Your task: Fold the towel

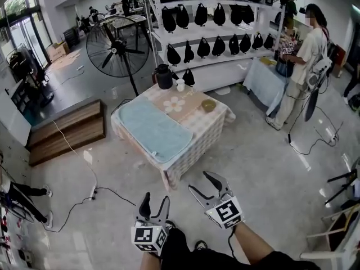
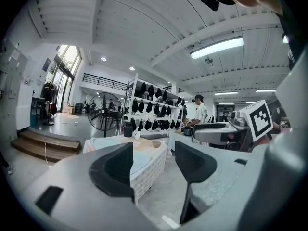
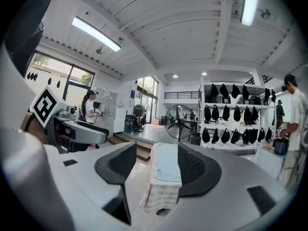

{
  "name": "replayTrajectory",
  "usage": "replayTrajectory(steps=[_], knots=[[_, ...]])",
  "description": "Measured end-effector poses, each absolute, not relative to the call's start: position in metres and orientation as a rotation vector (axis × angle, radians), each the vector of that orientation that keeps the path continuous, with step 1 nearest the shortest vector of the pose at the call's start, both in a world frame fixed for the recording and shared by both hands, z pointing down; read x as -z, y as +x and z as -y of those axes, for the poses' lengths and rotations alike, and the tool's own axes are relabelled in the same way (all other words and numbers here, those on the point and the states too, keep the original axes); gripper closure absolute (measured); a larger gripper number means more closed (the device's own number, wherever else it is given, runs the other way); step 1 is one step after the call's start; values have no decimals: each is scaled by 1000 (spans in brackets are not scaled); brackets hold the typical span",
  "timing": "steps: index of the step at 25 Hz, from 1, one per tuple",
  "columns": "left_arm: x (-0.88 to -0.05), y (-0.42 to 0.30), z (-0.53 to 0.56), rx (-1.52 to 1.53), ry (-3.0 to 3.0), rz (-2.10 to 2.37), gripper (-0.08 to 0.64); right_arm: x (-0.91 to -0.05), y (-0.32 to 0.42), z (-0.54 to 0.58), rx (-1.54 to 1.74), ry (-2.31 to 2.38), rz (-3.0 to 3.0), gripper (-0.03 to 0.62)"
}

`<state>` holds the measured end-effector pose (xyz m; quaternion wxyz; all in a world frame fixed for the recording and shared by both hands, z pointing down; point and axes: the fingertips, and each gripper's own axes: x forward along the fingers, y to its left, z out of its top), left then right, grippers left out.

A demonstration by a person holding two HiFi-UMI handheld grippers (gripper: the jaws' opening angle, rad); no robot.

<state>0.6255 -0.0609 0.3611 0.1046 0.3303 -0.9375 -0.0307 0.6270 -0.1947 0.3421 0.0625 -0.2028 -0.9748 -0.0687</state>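
Jug [image 1: 163,76], cup [image 1: 180,85], bowl [image 1: 208,105] near towel [image 1: 153,129].

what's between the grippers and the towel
Nothing visible. Only bare floor separates the left gripper and right gripper from the table; the towel lies flat on its near side, with jug, cup and bowl farther back.

Both arms out front, held low, side by side and apart. left gripper [image 1: 156,198]: jaws wide apart, empty, pointing ahead, about level. right gripper [image 1: 199,182]: jaws wide apart, empty, angled up-left in the head view. right forearm [image 1: 256,243] bare, entering from the bottom edge.
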Motion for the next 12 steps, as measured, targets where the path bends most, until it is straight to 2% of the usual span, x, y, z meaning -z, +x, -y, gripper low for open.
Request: replayTrajectory(steps=[12], knots=[[-348, 474, 71, 84, 1219, 2686, 305, -330, 491, 194, 233, -427, 2956, 347]])
